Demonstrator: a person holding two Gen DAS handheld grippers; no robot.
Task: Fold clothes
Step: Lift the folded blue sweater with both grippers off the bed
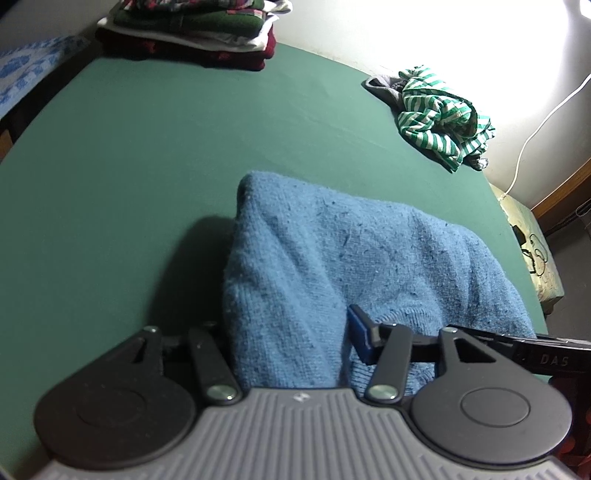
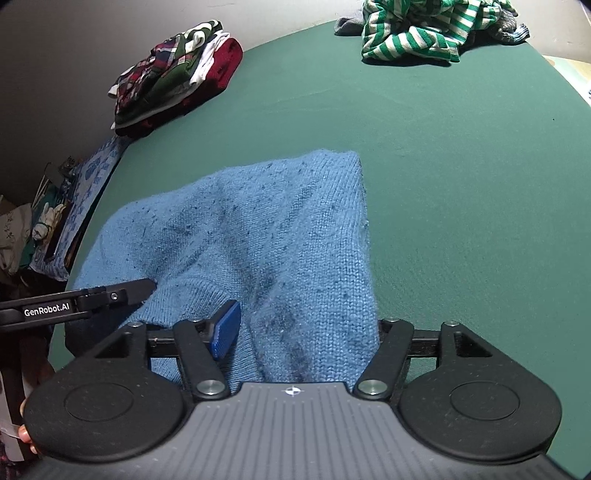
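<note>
A blue knit sweater (image 1: 351, 251) lies on the green table cover (image 1: 147, 147), its near edge lifted toward both cameras. My left gripper (image 1: 291, 332) is shut on that edge at the sweater's left side. Only its right blue pad (image 1: 360, 336) shows; the other finger is hidden under the cloth. In the right wrist view the same sweater (image 2: 266, 229) rises between the jaws of my right gripper (image 2: 303, 325), which is shut on its right side. The left blue pad (image 2: 225, 328) shows beside the ribbed collar. A black finger of the left gripper (image 2: 122, 293) reaches in from the left.
A stack of folded clothes (image 1: 192, 33) sits at the far left corner. A crumpled green-and-white striped garment (image 1: 443, 110) lies far right on a grey cloth (image 1: 380, 85). A white cable (image 1: 535, 122) hangs past the right edge. Blue-patterned fabric (image 2: 92, 184) and clutter lie off the left side.
</note>
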